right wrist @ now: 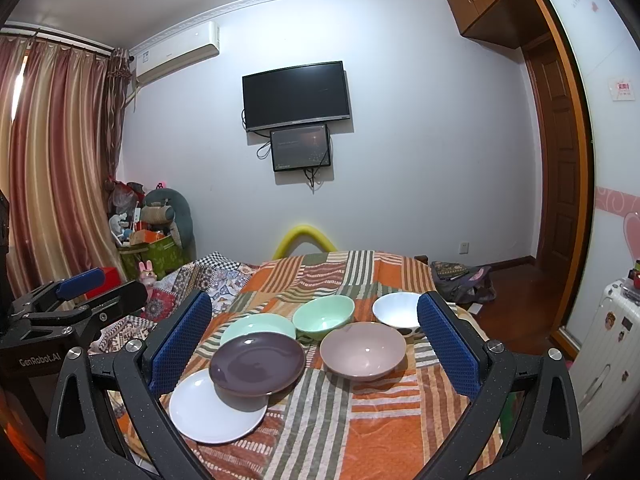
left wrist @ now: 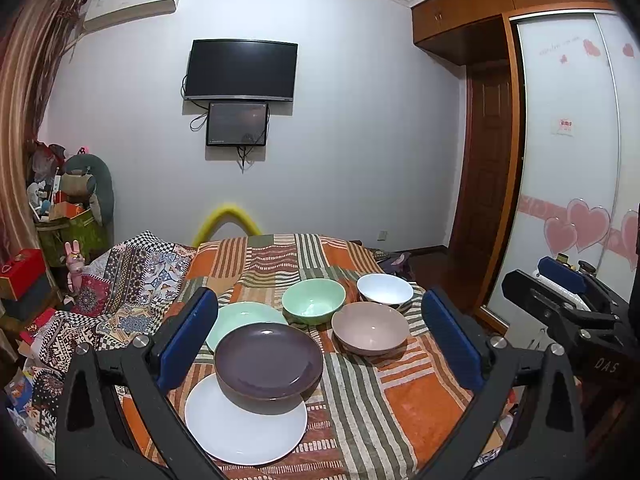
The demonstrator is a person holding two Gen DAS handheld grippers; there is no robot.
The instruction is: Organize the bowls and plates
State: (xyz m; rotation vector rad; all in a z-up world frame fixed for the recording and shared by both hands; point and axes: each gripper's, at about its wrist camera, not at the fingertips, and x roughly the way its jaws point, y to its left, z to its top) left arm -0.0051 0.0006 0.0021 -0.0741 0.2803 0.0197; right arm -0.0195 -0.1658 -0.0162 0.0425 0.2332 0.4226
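On the striped orange cloth lie a white plate (left wrist: 244,428) (right wrist: 212,412), a purple plate (left wrist: 268,360) (right wrist: 258,362) overlapping it, and a mint plate (left wrist: 240,316) (right wrist: 256,324) behind. Beyond stand a mint bowl (left wrist: 314,300) (right wrist: 324,316), a pinkish-brown bowl (left wrist: 370,328) (right wrist: 362,350) and a white bowl (left wrist: 384,288) (right wrist: 396,310). My left gripper (left wrist: 320,340) is open and empty, above the near edge. My right gripper (right wrist: 314,344) is open and empty, likewise held back from the dishes. Each gripper shows at the edge of the other's view.
The cloth-covered table (left wrist: 380,408) ends at the right, with wood floor and a wardrobe (left wrist: 568,160) beyond. A patterned blanket (left wrist: 120,280) and clutter lie to the left. A white suitcase (right wrist: 608,360) stands at the right. A TV (right wrist: 296,94) hangs on the far wall.
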